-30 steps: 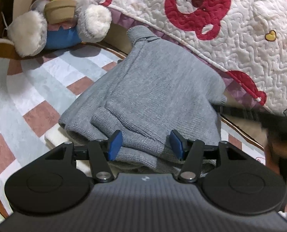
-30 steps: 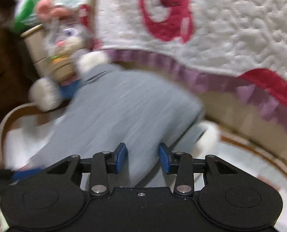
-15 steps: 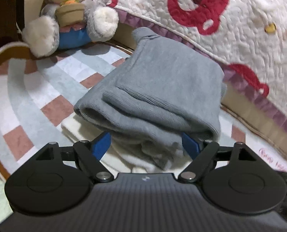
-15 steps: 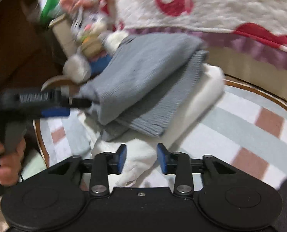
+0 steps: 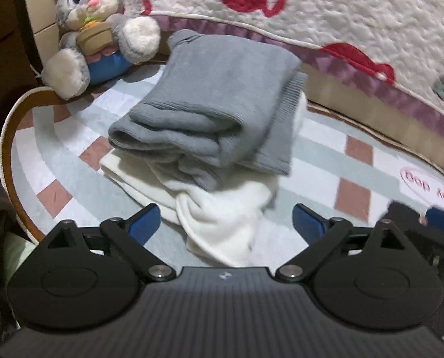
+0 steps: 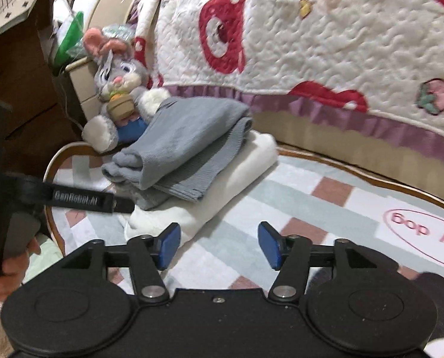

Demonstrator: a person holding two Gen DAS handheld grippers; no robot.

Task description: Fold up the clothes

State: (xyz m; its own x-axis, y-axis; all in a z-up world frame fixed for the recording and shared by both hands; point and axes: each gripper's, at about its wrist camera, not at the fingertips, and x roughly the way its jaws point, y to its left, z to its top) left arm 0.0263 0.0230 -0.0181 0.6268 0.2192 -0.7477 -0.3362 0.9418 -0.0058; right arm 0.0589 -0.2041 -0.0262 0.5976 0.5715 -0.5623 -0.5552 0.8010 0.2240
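Observation:
A folded grey knit sweater lies on top of a folded white garment on the checked rug. The stack also shows in the right wrist view, grey sweater over the white garment. My left gripper is open and empty, just short of the white garment's near corner. My right gripper is open and empty, a little back from the stack and to its right. The left gripper's body shows at the left of the right wrist view.
A grey plush rabbit sits at the rug's far left, beside the stack. A quilted white bedspread with red bears hangs behind the stack. The rug has a brown curved border. A wooden cabinet stands at the left.
Both grippers have let go of the grey sweater and pulled back from the stack. Both have opened wider. The sweater now lies folded on the white garment.

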